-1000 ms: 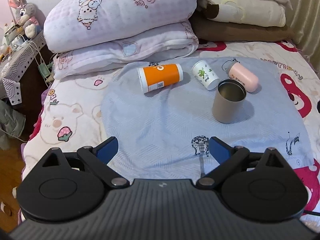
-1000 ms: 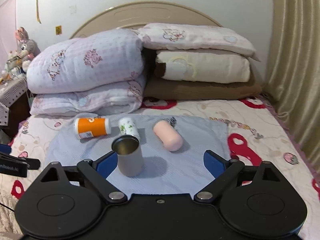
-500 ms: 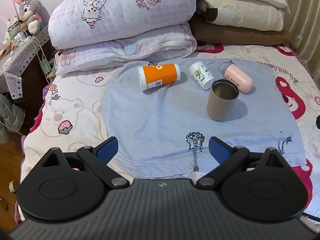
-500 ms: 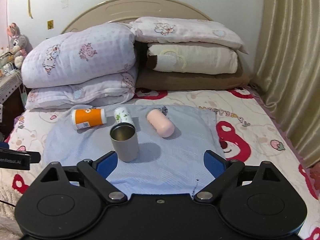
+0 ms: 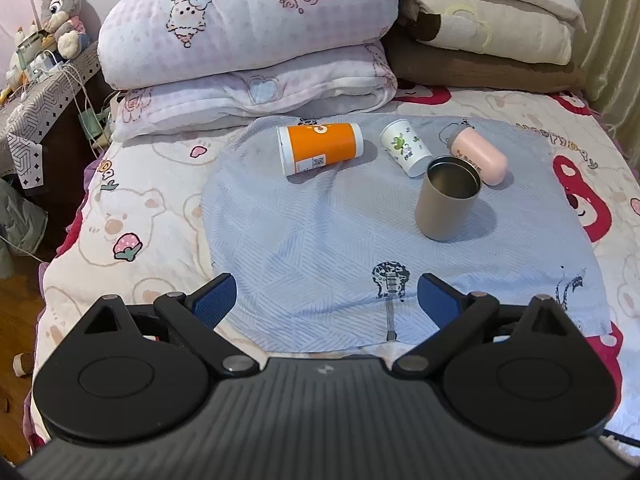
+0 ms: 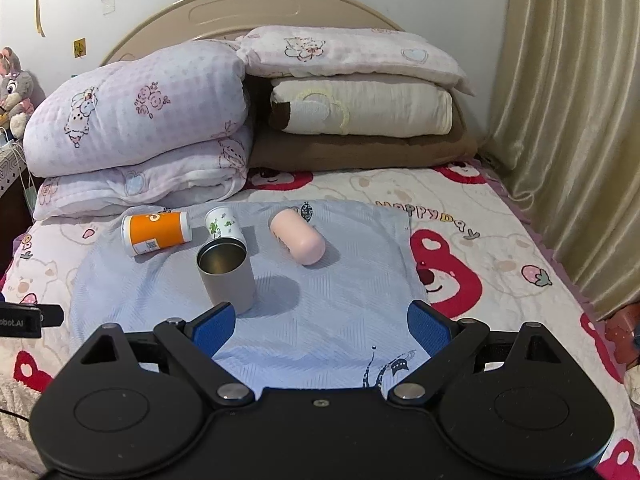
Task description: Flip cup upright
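Cups on blue cloth (image 5: 304, 240) on the bed: metal cup (image 5: 446, 200) upright, mouth up — orange cup (image 5: 320, 148), white cup (image 5: 406, 148), pink bottle (image 5: 478, 152) lying sideways behind it. Left gripper (image 5: 326, 298) and right gripper (image 6: 320, 326) both spread apart, empty, well short of them.

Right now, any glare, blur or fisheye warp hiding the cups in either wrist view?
Left wrist view: sharp, no glare; the upright grey metal cup throws a soft shadow to its right; edges bow, and the curtain curves. Right wrist view: equally sharp, dark vignette in the top corners, the tan headboard arched by distortion; the lying orange cup stays legible.
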Available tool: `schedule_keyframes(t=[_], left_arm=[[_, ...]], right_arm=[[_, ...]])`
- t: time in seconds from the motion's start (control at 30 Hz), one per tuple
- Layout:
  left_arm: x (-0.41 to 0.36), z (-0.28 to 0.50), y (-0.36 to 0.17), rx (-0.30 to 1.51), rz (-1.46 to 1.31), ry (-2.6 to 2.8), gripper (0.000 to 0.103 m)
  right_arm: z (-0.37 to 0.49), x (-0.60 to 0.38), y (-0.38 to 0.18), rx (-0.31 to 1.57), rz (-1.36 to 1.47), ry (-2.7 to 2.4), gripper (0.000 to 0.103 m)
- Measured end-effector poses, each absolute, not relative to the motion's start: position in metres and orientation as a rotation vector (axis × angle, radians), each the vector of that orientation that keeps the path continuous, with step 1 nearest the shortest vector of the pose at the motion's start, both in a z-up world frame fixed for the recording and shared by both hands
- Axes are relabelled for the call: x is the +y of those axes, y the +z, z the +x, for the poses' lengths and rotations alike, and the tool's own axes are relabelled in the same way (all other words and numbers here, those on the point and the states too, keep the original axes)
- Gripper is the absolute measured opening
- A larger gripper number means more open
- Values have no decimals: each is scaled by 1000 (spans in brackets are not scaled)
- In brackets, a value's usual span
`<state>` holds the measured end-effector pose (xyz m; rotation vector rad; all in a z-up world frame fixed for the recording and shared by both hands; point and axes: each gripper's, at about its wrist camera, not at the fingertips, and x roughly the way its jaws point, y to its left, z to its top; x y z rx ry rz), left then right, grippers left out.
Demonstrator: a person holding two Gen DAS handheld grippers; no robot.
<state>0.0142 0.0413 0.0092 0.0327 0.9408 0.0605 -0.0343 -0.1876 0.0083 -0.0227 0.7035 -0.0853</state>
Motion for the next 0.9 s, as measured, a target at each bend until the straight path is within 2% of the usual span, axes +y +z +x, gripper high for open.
schedule_keyframes(t=[0.9], left_arm=[[36, 15, 3, 971, 32, 26, 98]], right_arm=[[-29, -195, -2, 752, -25, -121, 95]])
